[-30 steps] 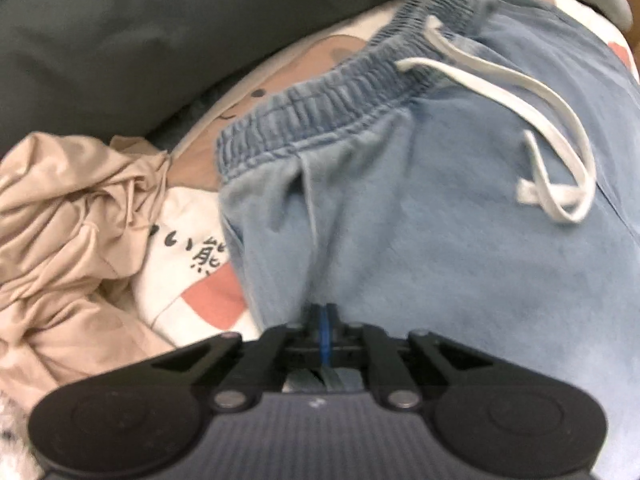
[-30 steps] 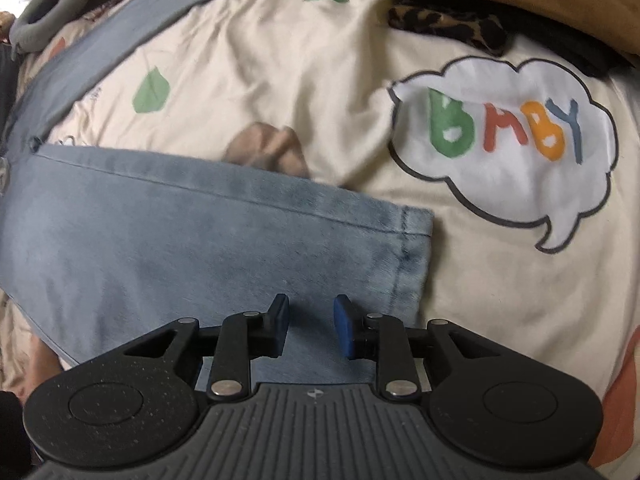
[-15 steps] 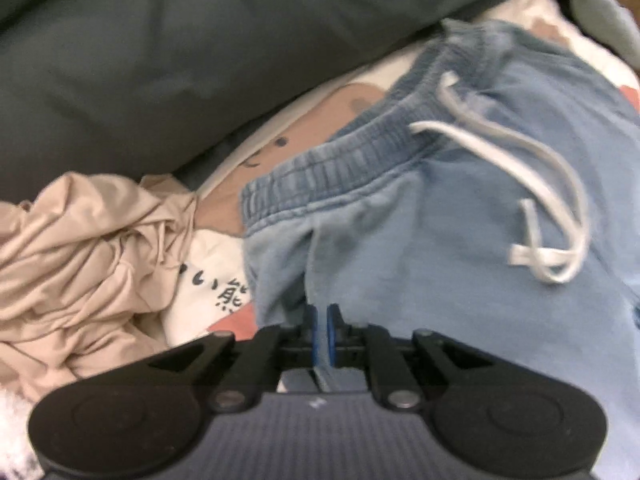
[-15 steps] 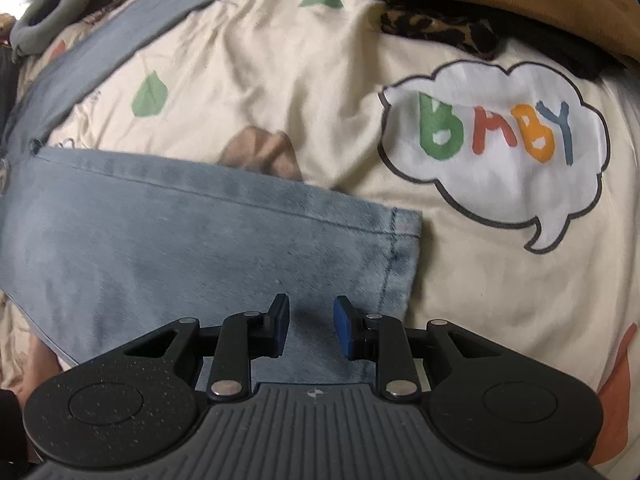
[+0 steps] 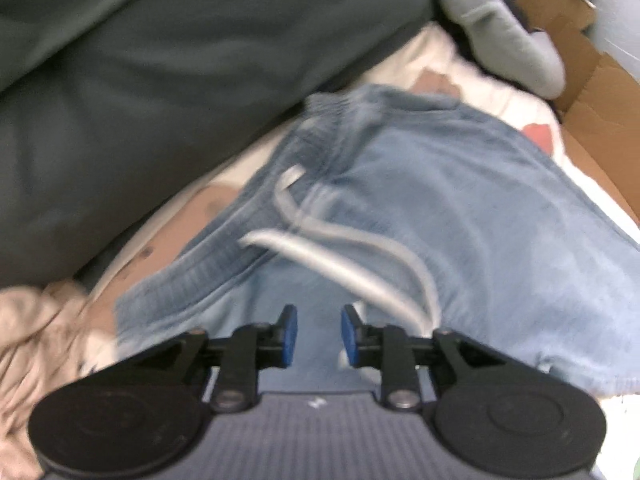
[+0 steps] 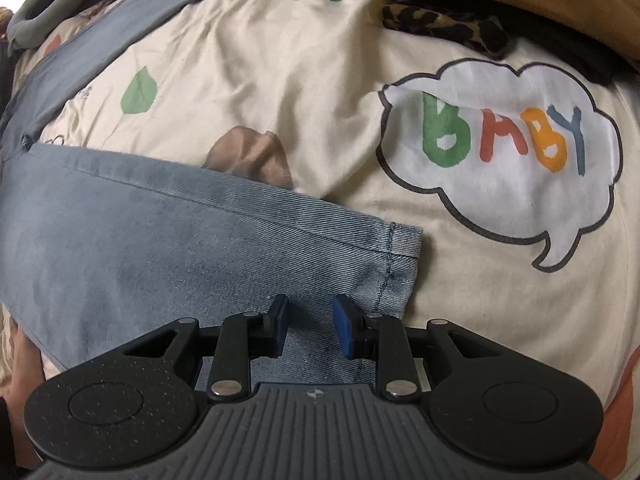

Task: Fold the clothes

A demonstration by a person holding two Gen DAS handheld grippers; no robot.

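Denim trousers (image 5: 460,208) under parted jaws

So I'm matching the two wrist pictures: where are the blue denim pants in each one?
Left wrist: the blue denim pants fill the centre and right, waistband end with the white drawstring.
Right wrist: the same pants run across the left and centre, hem end near the middle.
Shared landmark: the cream cartoon-print bedsheet under them, and the grey plush toy at its edge.
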